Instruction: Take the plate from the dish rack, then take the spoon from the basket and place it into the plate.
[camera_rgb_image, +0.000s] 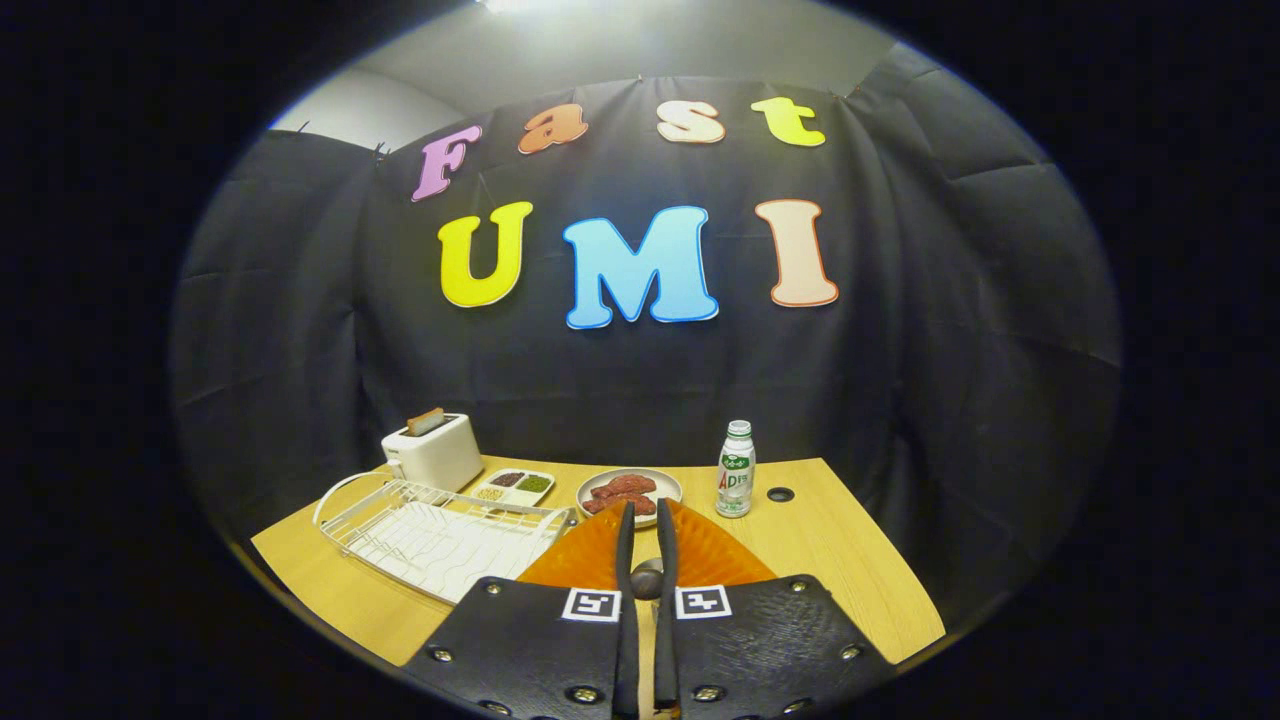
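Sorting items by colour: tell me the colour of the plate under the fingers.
Orange, with fine ribbing; the plate shows best in the gripper view.

My gripper (646, 530): two slim black fingers (625, 560) rising from broad black textured plates. I count silver screws along the plate edges. One white square black-patterned marker sits on each plate beside the fingers.

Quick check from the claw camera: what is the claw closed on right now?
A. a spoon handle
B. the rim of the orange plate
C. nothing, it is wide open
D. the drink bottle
A. The claw has its fingers nearly together on the spoon, whose rounded metal end sits between them above the orange plate; the bottle stands untouched beyond.
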